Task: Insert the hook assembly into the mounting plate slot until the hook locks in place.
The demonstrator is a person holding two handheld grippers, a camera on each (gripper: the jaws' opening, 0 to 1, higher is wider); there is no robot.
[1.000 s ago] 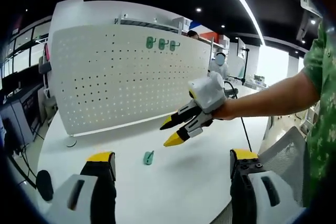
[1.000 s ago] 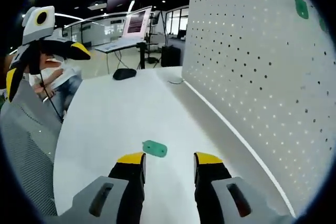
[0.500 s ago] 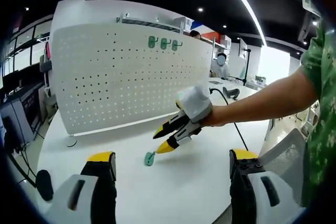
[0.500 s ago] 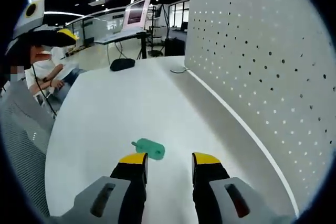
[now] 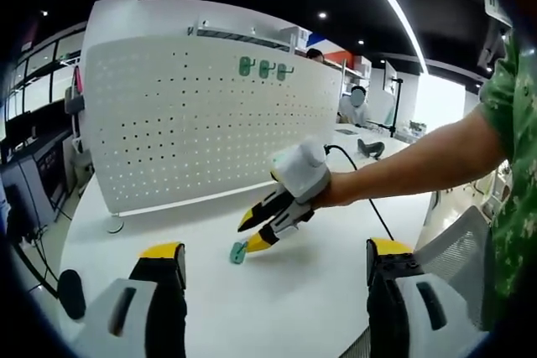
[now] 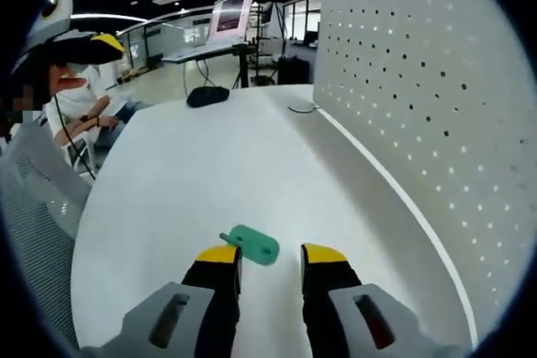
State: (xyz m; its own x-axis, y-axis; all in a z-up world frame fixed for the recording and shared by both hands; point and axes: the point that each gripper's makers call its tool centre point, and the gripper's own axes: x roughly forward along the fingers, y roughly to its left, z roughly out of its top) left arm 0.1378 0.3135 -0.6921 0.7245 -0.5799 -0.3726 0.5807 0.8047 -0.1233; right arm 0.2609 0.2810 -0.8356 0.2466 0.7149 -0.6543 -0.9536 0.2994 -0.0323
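Just ahead of the right gripper (image 6: 270,255), jaws parted and empty, the hook (image 6: 254,245) lies flat on the table (image 6: 168,173), long axis slanting crosswise; left gripper (image 5: 277,251) wide open, farther.

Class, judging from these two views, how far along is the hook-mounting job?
Done: three green hooks already hang high on the white pegboard. In hand: the right gripper sits low over the table, jaws open around the loose green hook, not yet gripping. The left gripper waits open. Left: grasp, lift, and insert into the board until it locks.
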